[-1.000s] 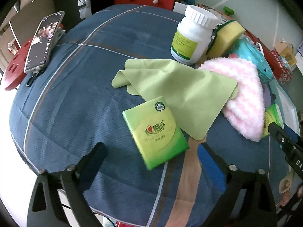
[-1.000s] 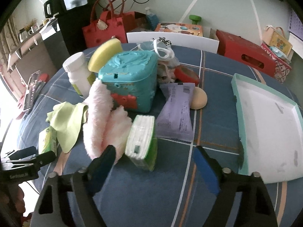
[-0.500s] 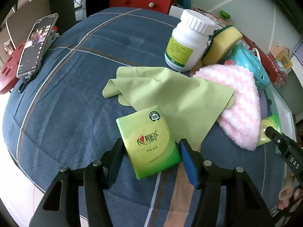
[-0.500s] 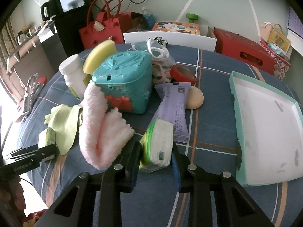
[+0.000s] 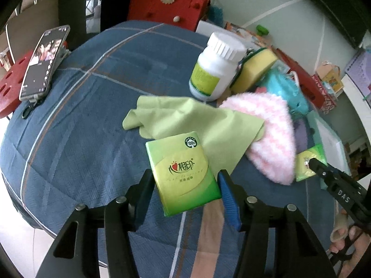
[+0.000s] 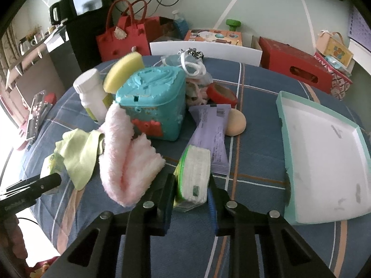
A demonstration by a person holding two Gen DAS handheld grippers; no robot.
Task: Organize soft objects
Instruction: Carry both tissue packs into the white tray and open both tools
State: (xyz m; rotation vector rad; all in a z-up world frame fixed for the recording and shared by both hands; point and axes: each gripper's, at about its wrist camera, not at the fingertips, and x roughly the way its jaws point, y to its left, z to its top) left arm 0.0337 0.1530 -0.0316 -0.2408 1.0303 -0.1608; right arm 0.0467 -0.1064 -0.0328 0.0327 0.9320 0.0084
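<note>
My left gripper (image 5: 185, 178) is shut on a green tissue pack (image 5: 183, 169), which tilts up off the blue plaid tablecloth (image 5: 88, 120). Behind it lie a light green cloth (image 5: 185, 118) and a fluffy pink towel (image 5: 271, 134). My right gripper (image 6: 190, 185) is closing its jaws on a second tissue pack (image 6: 193, 171), held on edge with the pads pressing its sides. The pink towel (image 6: 125, 157) lies just left of it, and a purple packet (image 6: 211, 129) lies behind it. A yellow sponge (image 5: 255, 69) leans on a white bottle (image 5: 215, 69).
An empty teal-rimmed tray (image 6: 281, 106) lies at the right of the table. A teal box (image 6: 153, 102), red tape roll (image 6: 221, 92) and beige puff (image 6: 235, 122) crowd the middle. A phone (image 5: 44, 62) rests at the far left edge. Red bags and boxes stand beyond the table.
Both grippers went from open to shut on their tissue packs. The left one has lifted its pack off the cloth; the right one has stayed in place.
</note>
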